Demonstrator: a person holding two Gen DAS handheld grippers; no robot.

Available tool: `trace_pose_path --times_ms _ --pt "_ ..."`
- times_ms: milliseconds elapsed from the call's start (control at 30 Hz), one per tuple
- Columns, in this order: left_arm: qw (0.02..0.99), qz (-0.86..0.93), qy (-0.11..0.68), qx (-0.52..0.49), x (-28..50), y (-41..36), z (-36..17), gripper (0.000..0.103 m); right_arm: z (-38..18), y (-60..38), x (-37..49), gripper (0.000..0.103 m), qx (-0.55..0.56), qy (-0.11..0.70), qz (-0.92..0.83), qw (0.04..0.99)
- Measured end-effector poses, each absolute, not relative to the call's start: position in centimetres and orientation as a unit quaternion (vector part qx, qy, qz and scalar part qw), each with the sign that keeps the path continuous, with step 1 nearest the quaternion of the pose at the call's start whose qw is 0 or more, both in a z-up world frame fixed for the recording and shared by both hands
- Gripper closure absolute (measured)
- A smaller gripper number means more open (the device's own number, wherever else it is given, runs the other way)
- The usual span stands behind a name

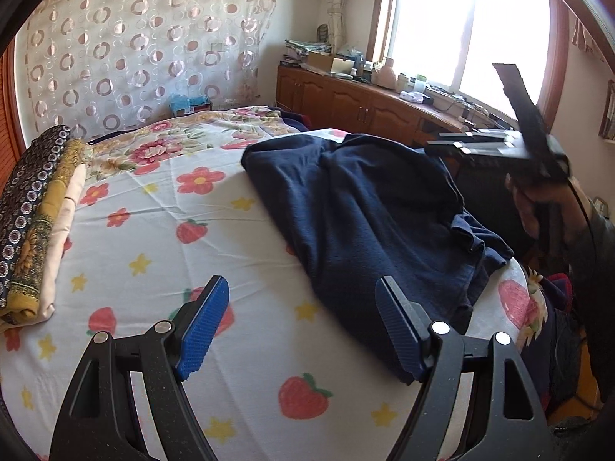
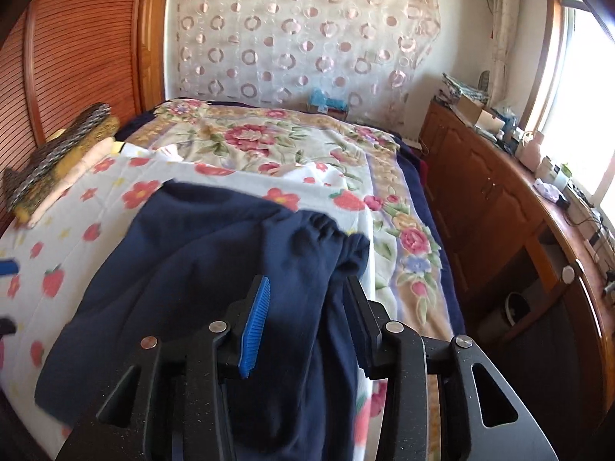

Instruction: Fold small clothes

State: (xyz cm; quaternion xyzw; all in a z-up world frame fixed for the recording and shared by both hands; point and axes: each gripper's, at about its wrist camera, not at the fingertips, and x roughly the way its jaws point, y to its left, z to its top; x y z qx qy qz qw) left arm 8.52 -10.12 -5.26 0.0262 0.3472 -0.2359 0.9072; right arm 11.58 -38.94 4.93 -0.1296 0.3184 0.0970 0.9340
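Bed: takes up most of both views; spread with a white sheet printed with red strawberries, red flowers and yellow stars, and past it a beige blanket with big pink roses.
Garment: dark navy, soft and matte; lies crumpled on the sheet toward the right edge of the bed, one end hanging off that edge. A gathered, elasticated hem shows at its far end in the right wrist view. No print, tag or logo visible.
Cabinet: brown wood, runs under the window to the right of the bed, its top crowded with boxes and jars.
Stack: folded cloths at the bed's left side, dark blue patterned on top, then mustard, then pale pink.
Left gripper: jaws wide apart and empty; it hovers over the sheet, its right pad over the garment's near edge, whether touching I cannot tell.
Right gripper: jaws partly apart; a fold of the garment hangs between them, and the blue pad does not press on it.
Writing: none readable; the jars and boxes are too small to make out.
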Motion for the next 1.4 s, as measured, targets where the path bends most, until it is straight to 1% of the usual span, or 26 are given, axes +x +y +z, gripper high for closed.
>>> trace_pose_path --times_ms 133,200,300,433,467,500,533,567,767,933,1000,1067,1100,1133,1167,1200,1267,1333,1400 --pt "0.903 -0.245 0.352 0.027 8.3 -11.4 -5.8 0.024 3.1 -39.0 6.5 0.062 -0.119 0.312 0.123 0.935" --pt "0.9 -0.249 0.357 0.029 8.3 -11.9 -6.0 0.024 2.3 -39.1 5.3 0.06 -0.109 0.315 0.139 0.932" --pt "0.898 -0.249 0.362 0.034 8.2 -12.4 -6.4 0.024 0.8 -38.9 4.5 0.059 -0.106 0.329 0.154 0.926" --pt "0.895 -0.251 0.368 0.036 8.2 -12.8 -6.7 0.024 -1.5 -38.8 5.3 0.059 -0.133 0.346 0.145 0.917" --pt "0.894 -0.252 0.37 0.037 8.1 -12.9 -6.8 0.024 -1.7 -39.1 5.6 0.069 -0.132 0.351 0.143 0.916" --pt "0.893 -0.252 0.372 0.038 8.1 -13.0 -6.9 0.024 -1.9 -39.9 5.5 0.075 -0.12 0.353 0.148 0.916" --pt "0.891 -0.254 0.374 0.039 8.0 -13.1 -7.0 0.024 -1.7 -40.3 5.5 0.087 -0.111 0.353 0.154 0.916" --pt "0.89 -0.257 0.374 0.04 7.9 -13.2 -7.1 0.024 -1.4 -41.0 5.0 0.095 -0.108 0.348 0.159 0.917" --pt "0.887 -0.27 0.371 0.041 7.3 -14.2 -6.7 0.024 1.1 -46.0 1.8 0.097 -0.089 0.328 0.135 0.931" --pt "0.884 -0.274 0.376 0.047 7.3 -14.7 -6.9 0.024 0.7 -49.0 0.4 0.096 -0.088 0.345 0.117 0.927" --pt "0.881 -0.276 0.382 0.045 7.5 -14.8 -7.2 0.024 0.2 -49.3 0.6 0.096 -0.084 0.35 0.113 0.926" --pt "0.879 -0.279 0.385 0.041 7.6 -14.8 -7.4 0.024 -0.1 -48.7 1.4 0.089 -0.079 0.354 0.111 0.925" --pt "0.879 -0.279 0.386 0.04 7.5 -14.8 -7.4 0.024 -0.1 -48.2 1.8 0.088 -0.081 0.355 0.103 0.926" --pt "0.879 -0.279 0.385 0.038 7.5 -14.8 -7.4 0.024 -0.2 -48.2 2.2 0.085 -0.084 0.352 0.094 0.928" --pt "0.879 -0.281 0.383 0.038 7.4 -14.8 -7.4 0.024 -0.2 -47.8 1.9 0.079 -0.084 0.348 0.089 0.929" --pt "0.879 -0.282 0.382 0.037 7.4 -14.8 -7.4 0.024 -0.3 -47.4 1.4 0.076 -0.081 0.344 0.085 0.932" --pt "0.878 -0.284 0.383 0.037 7.4 -14.9 -7.5 0.024 -0.4 -46.9 1.8 0.065 -0.072 0.342 0.081 0.934" --pt "0.877 -0.285 0.385 0.037 7.4 -14.9 -7.6 0.026 -1.1 -46.1 1.3 0.06 -0.067 0.348 0.082 0.932" --pt "0.875 -0.283 0.39 0.037 7.5 -15.0 -7.8 0.026 -1.8 -45.7 1.0 0.058 -0.071 0.356 0.081 0.928"
